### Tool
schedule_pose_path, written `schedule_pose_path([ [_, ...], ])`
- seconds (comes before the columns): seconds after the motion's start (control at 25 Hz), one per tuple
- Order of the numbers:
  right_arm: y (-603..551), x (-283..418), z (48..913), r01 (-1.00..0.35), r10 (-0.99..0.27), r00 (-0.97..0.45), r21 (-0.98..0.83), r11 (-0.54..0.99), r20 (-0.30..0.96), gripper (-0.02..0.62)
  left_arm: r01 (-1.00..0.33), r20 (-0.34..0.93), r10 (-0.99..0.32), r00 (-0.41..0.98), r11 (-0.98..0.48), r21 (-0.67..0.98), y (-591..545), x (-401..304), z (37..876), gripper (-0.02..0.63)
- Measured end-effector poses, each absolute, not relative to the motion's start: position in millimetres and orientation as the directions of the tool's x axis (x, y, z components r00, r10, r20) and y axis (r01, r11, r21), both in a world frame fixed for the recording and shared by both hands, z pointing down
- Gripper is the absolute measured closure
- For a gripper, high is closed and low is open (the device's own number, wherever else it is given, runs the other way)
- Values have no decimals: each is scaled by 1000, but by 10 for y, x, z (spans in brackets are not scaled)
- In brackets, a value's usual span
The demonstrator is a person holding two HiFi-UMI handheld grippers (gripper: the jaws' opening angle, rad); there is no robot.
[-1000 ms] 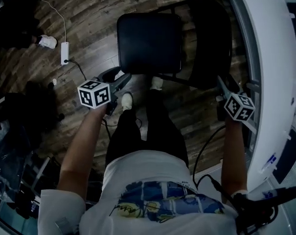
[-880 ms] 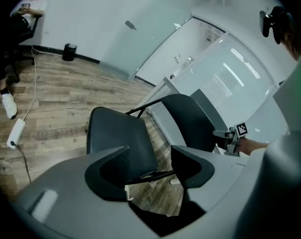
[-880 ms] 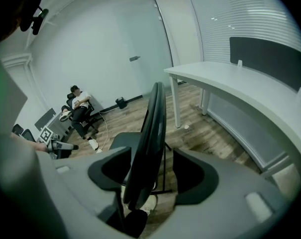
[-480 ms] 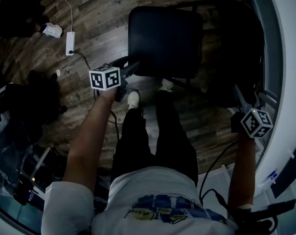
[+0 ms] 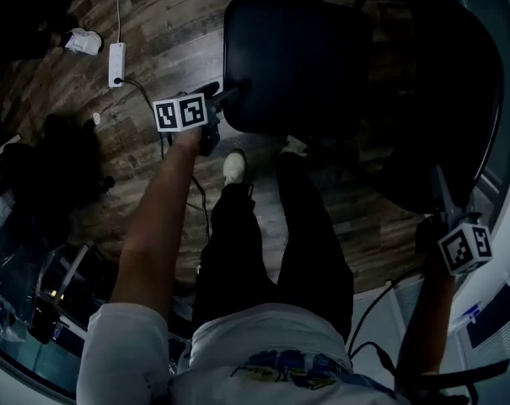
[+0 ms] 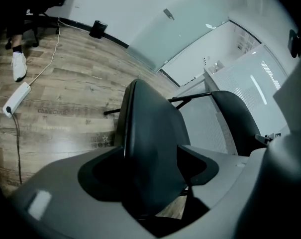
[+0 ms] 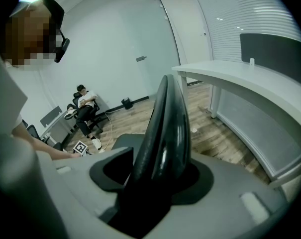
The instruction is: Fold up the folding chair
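While left tongs (image 6: pixel 150 152), just widened, straddle the matte seat (image 5: pixel 297 57), right tongs (image 7: pixel 160 162), just narrowed, loosely straddle the glossy backrest (image 7: pixel 167 118).

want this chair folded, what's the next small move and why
Probably shut the left gripper on the seat edge: it stands between the jaws ungripped, and they have just been opening. The right gripper, jaws just closing, straddles the backrest.

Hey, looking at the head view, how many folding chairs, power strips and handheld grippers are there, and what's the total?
Folding chair: 1
Power strip: 1
Grippers: 2, the left gripper and the right gripper
Total: 4
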State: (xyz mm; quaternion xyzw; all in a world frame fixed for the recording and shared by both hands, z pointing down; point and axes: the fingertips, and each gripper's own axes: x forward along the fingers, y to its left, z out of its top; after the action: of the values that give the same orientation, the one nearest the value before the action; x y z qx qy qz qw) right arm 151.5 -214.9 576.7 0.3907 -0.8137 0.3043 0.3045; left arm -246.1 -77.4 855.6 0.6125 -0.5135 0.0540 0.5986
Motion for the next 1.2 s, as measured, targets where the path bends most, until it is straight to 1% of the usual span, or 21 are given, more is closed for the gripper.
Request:
schedule_pose_path([
  [0.16, -2151, 1472, 5760, -819, -444, -511, -260, 511, 736, 422, -677, 674, -561, 480, 252, 692, -854, -2524, 8773, 236],
  [0.4, -2134, 1454, 5770, -815, -419, -509, -264, 516, 752, 431, -621, 642, -569, 514, 269, 736, -865, -2512, 9053, 202],
  [0.52, -2131, 1438, 5754, -815, -424, -510, -262, 517, 748, 437, -584, 609, -567, 555, 257, 770, -894, -2469, 9187, 189],
  [0.84, -2151, 1443, 5743, -828, -452, -497, -248, 503, 741, 449, -424, 438, -563, 701, 165, 890, -1029, -2232, 9298, 189],
  [1.04, -2164, 1483, 5725, -820, -466, -521, -267, 507, 716, 460, -366, 373, -435, 819, 105, 925, -1023, -1969, 9323, 204],
  [1.08, -2163, 1486, 5724, -820, -468, -522, -270, 505, 713, 462, -357, 365, -425, 828, 102, 929, -1021, -1952, 9316, 219],
  [1.2, -2166, 1483, 5732, -824, -475, -523, -277, 494, 708, 471, -351, 359, -422, 832, 100, 931, -994, -1949, 9314, 233],
])
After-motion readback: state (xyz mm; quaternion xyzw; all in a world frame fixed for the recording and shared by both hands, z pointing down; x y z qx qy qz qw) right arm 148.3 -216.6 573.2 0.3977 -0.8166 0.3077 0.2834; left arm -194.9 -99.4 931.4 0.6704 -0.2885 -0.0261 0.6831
